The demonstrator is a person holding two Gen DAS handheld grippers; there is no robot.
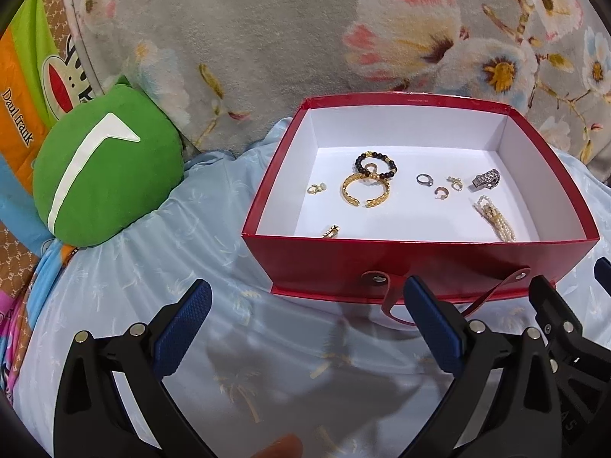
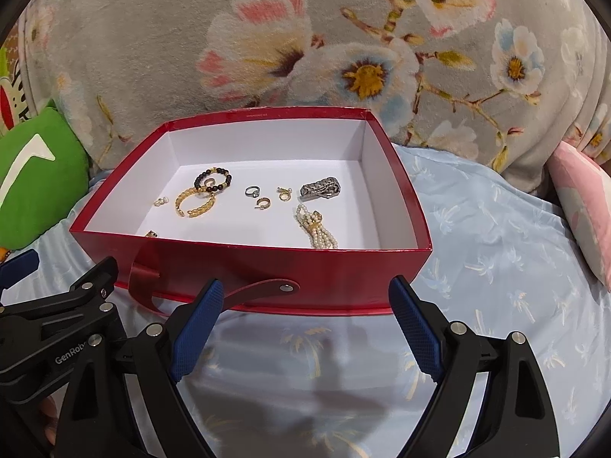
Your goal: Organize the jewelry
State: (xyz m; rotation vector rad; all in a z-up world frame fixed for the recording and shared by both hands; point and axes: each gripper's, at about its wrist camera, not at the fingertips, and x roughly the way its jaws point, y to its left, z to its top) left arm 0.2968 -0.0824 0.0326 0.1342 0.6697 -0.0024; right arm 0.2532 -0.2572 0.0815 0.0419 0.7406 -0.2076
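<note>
both the left gripper point(image 1: 307, 326) and right gripper point(image 2: 307, 324) gape wide before the red box point(image 2: 290, 265), green cushion point(image 1: 107, 175) beside.

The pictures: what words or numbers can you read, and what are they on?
"Daul frank": orange bedding.
"GenRob", cut off: left gripper, jaws open.
"5": right gripper, open.
Red box rim print: too small to read.

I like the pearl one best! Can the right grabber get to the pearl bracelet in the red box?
Probably yes. The right gripper is open and empty, just outside the red box, which has no lid. The pearl bracelet lies alone near the front wall, so the gripper would need to go over that wall.
</note>
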